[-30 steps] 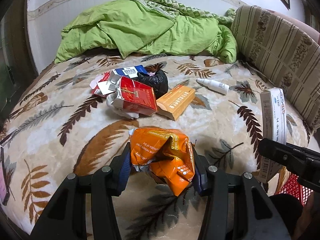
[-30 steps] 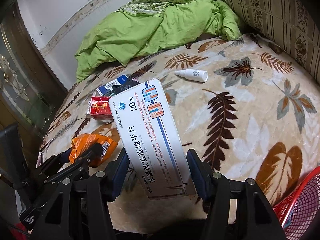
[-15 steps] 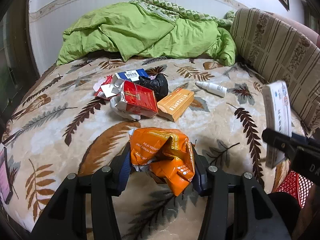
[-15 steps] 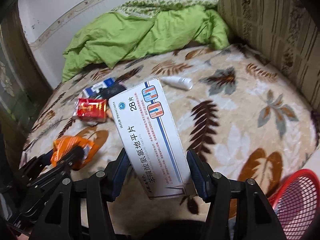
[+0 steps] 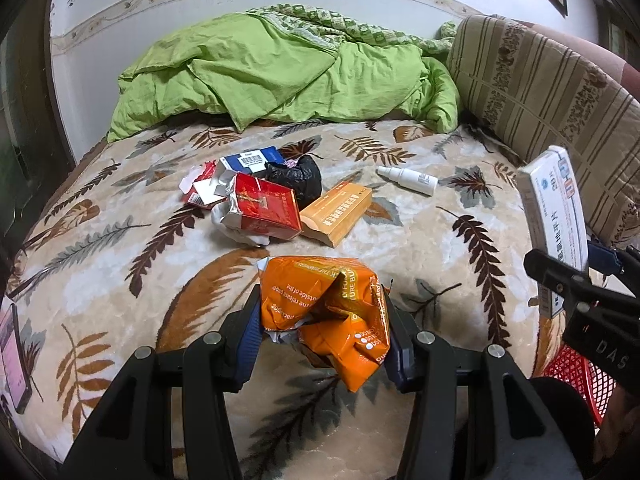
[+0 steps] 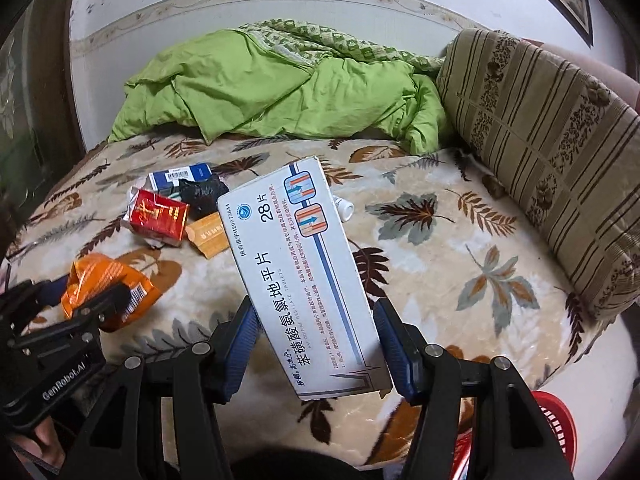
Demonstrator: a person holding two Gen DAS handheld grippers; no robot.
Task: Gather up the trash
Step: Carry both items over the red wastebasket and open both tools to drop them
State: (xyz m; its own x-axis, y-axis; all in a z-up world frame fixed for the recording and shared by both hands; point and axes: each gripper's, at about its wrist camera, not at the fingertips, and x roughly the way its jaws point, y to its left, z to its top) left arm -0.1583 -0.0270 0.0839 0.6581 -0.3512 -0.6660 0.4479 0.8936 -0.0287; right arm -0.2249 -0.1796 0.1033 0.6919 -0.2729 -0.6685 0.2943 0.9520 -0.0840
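My left gripper (image 5: 322, 334) is shut on a crumpled orange wrapper (image 5: 324, 308), held above the leaf-patterned bed; it also shows in the right wrist view (image 6: 104, 288). My right gripper (image 6: 316, 340) is shut on a white medicine box (image 6: 304, 272), held upright; the box also shows in the left wrist view (image 5: 556, 224). More trash lies mid-bed: a red cigarette pack (image 5: 264, 210), a blue box (image 5: 250, 158), a black bag (image 5: 300, 176), an orange carton (image 5: 336, 212) and a white spray bottle (image 5: 410, 178).
A red mesh basket (image 6: 556, 432) stands off the bed's front right edge, also in the left wrist view (image 5: 576, 372). A green quilt (image 5: 280, 76) is piled at the back. A striped cushion (image 5: 552, 92) lines the right. A phone (image 5: 14, 356) lies at the left edge.
Both grippers have lifted and drawn back from the bed with their loads. The right gripper has swung to the right, towards the red basket.
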